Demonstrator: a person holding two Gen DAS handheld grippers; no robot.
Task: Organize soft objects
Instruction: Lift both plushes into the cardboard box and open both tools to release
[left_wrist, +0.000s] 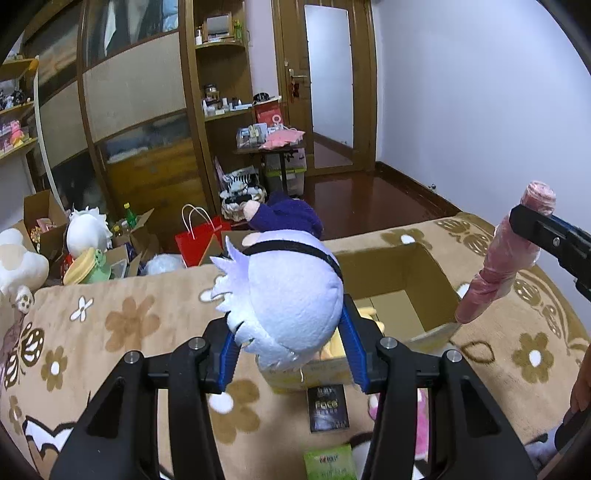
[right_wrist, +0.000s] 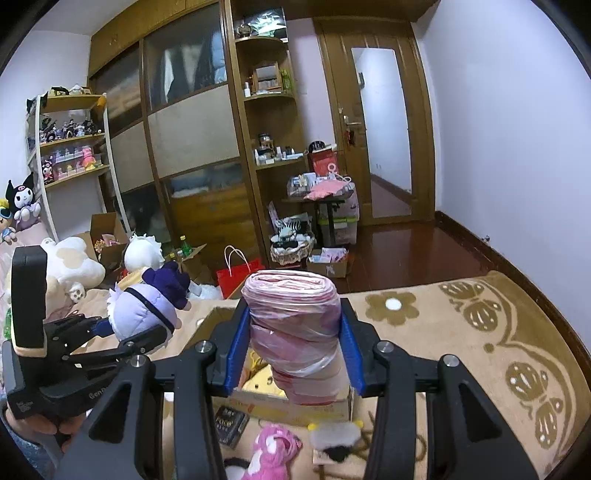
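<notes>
Left gripper (left_wrist: 291, 339) pinched plush (left_wrist: 284, 295); right gripper (right_wrist: 293, 350) pinched upright roll (right_wrist: 295, 332). Box (left_wrist: 428, 273) lay below both, on the bed's middle.

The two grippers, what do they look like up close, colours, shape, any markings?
Both match. The left gripper and right gripper have matte black angular linkage arms with triangular cut-outs and round silver pivot bolts. Their fingers are lined with ribbed blue pads. In the right wrist view, the left gripper's black handle carries small white lettering, too small to read, and a tall black block with a tan edge on top.
</notes>
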